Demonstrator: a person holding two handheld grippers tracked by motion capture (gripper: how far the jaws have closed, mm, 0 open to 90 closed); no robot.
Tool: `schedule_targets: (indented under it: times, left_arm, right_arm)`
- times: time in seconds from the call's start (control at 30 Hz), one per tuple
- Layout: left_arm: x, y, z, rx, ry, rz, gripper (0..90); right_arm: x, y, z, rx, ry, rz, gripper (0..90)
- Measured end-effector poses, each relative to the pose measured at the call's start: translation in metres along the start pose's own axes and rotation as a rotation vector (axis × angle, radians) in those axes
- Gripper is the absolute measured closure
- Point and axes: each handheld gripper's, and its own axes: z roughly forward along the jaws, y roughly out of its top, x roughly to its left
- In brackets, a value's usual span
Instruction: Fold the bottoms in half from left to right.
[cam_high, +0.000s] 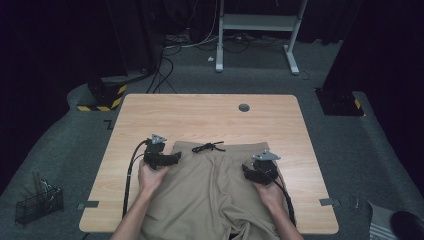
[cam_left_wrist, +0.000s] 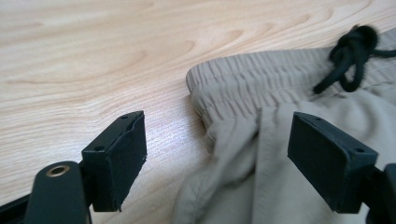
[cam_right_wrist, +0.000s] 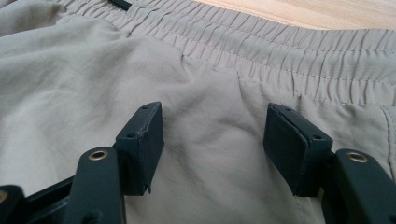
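Shorts (cam_high: 215, 187), tan, flat on table (cam_high: 150, 112), waistband at the far end w/ black drawstring (cam_high: 207, 147) knot mid-band, legs running toward 6 o'clock and over the near edge. Long axis 12–6.

High view: left gripper (cam_high: 172, 159) at the waistband's left corner, right gripper (cam_high: 250, 172) on the cloth near the right corner, just short of the band. Each hand nearest its own corner. Bare wood toward 9, 12 and 3, plenty of room to move.

Left gripper view: left gripper (cam_left_wrist: 217, 154) jaws spread, nothing pinched. Band corner (cam_left_wrist: 198, 84) sits between them toward 12, side hem running back into the gap. Left jaw over wood, right jaw over cloth. Knot (cam_left_wrist: 352, 51) at 1–2 o'clock.

Right gripper view: right gripper (cam_right_wrist: 215, 144) jaws spread too, hovering over loose cloth, no pinch. Waistband (cam_right_wrist: 289, 56) runs across at 12, wood beyond it.

Guess next: left closes on the corner; right needs a nudge toward 12 to reach the band.
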Motion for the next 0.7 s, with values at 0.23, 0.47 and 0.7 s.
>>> schedule_targets:
  times: [0.23,0.47,0.7]
  left_arm:
    - [-0.001,-0.006,0.014,0.054,0.012,0.03,19.7]
    - [-0.007,-0.008,0.013,0.034,0.033,0.092,32.1]
    - [-0.011,-0.015,0.012,-0.025,0.0,0.115,53.5]
  right_arm:
    - [0.0,0.0,0.0,0.0,0.0,0.0,38.0]
    - [0.0,0.0,0.0,0.0,0.0,0.0,38.0]
    - [0.0,0.0,0.0,0.0,-0.001,0.0,38.1]
